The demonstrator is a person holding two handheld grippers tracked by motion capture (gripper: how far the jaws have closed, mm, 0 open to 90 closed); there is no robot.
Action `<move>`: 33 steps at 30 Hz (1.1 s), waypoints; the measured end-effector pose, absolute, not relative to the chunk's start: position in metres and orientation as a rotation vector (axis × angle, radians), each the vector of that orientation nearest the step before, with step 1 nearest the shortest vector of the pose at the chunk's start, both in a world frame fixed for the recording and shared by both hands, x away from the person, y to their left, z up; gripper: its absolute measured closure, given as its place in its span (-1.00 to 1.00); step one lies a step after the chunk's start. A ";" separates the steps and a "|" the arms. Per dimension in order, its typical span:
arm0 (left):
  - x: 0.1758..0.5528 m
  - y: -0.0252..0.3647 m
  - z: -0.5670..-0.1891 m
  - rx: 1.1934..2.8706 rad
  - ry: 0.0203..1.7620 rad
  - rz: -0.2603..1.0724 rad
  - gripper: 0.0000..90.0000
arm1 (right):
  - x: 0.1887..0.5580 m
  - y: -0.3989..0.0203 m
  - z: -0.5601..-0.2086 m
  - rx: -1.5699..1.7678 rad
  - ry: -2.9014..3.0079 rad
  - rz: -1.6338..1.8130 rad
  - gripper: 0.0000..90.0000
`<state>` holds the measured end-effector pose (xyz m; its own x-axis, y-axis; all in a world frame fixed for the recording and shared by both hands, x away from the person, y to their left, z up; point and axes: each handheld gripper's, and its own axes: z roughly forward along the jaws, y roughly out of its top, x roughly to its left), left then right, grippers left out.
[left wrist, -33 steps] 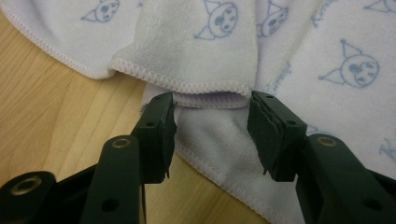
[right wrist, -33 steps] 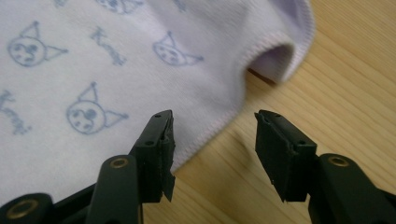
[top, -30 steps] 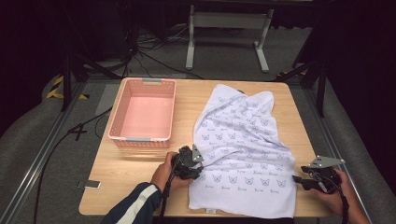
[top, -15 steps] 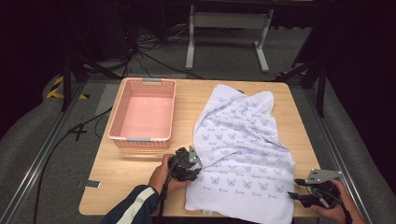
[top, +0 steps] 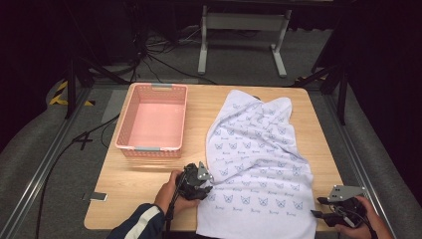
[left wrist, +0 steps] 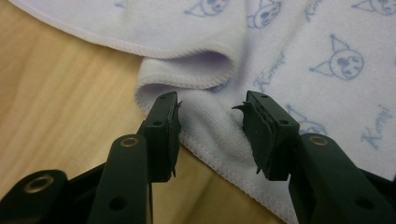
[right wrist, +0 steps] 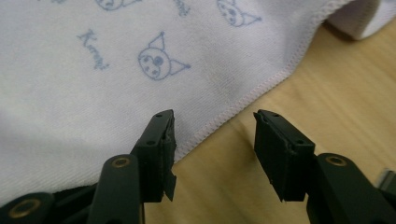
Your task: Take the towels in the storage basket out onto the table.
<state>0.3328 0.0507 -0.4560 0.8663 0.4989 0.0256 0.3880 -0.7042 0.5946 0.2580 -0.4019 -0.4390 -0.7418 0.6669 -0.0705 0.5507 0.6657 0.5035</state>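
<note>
A white towel (top: pixel 259 159) printed with blue cat faces lies spread on the wooden table (top: pixel 124 184), its near end hanging over the front edge. My left gripper (top: pixel 205 187) sits at the towel's near left hem. In the left gripper view its jaws (left wrist: pixel 212 135) straddle a folded piece of hem (left wrist: pixel 187 77); they have just been closing, but the pads stand apart from the cloth. My right gripper (top: pixel 317 214) is at the near right hem. Its jaws (right wrist: pixel 215 149) have also been closing and still stand open over the stitched edge (right wrist: pixel 243 100).
A pink plastic basket (top: pixel 152 122) stands on the left half of the table, with nothing visible inside it. A small dark object (top: pixel 94 196) lies by the table's near left corner. Metal rails, cables and a stand are on the floor beyond.
My right gripper has drawn back toward the table's front edge. The towel's near end has slid a little further over that edge. The left gripper has stayed in place.
</note>
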 end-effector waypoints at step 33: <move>0.439 -0.005 -0.459 2.328 0.729 0.248 0.27 | 0.439 -0.365 -0.449 1.082 2.475 0.889 0.25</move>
